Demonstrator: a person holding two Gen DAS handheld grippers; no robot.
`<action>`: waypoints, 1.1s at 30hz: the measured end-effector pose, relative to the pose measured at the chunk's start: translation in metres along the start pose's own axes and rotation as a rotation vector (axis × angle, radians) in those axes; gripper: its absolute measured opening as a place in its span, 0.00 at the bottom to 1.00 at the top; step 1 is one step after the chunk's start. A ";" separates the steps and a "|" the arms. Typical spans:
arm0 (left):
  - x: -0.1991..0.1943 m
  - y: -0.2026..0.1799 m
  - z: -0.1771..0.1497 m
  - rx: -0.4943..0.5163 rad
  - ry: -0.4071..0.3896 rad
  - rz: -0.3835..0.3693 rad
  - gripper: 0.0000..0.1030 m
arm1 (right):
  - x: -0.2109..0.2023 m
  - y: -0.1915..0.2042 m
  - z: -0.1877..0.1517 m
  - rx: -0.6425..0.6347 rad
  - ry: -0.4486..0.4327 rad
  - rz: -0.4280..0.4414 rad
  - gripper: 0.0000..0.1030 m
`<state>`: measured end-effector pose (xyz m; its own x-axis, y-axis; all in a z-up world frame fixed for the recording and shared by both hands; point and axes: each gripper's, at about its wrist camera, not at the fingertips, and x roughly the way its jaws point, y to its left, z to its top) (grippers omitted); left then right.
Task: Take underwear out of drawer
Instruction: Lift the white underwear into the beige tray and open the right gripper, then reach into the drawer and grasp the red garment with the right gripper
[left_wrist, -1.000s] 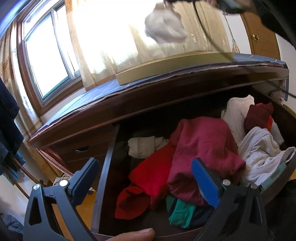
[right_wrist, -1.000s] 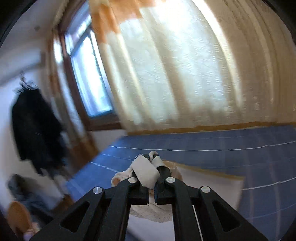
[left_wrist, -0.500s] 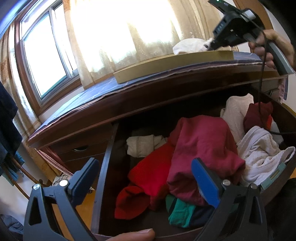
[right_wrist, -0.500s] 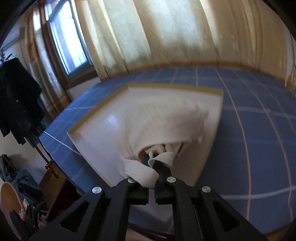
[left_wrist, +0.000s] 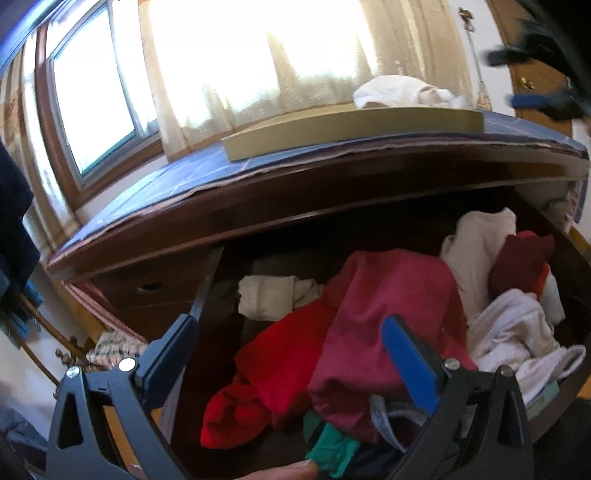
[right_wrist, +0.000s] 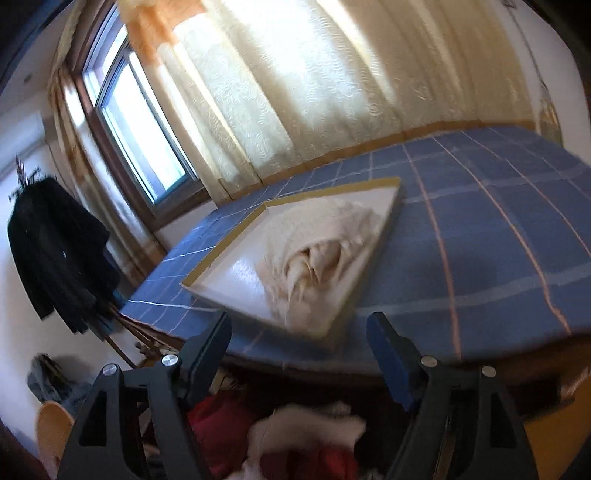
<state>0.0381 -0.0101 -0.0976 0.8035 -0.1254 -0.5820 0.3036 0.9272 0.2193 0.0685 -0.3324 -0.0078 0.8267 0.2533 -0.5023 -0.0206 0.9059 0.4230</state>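
Now right gripper (right_wrist: 299, 345) jaws opening, empty; white underwear (right_wrist: 317, 243) seemingly released onto tray (right_wrist: 221, 269)

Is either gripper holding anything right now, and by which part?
Nothing. The right gripper is opening, empty; the white underwear lies in the tray. The left gripper is open, empty.

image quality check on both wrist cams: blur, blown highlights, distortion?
Left wrist: curtained window blown out to white; drawer clothes sharp; right gripper at the top right is motion-smeared; strong fisheye bowing of the dresser top. Right wrist: whole frame softly motion-blurred, worst on the clothes at the bottom edge; curtain bright but patterned; white garment in the tray smeared.
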 end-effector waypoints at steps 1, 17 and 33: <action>0.001 0.001 0.000 -0.010 0.003 -0.001 0.98 | -0.011 -0.005 -0.008 0.030 0.002 0.009 0.75; 0.000 0.006 0.000 -0.074 -0.003 0.034 0.98 | -0.054 -0.019 -0.115 0.073 0.117 -0.080 0.75; 0.001 -0.004 -0.002 0.022 -0.056 0.123 0.98 | -0.010 -0.007 -0.142 0.047 0.222 -0.149 0.75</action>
<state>0.0366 -0.0127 -0.1007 0.8623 -0.0317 -0.5054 0.2122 0.9288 0.3038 -0.0196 -0.2927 -0.1127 0.6750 0.1918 -0.7125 0.1220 0.9234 0.3641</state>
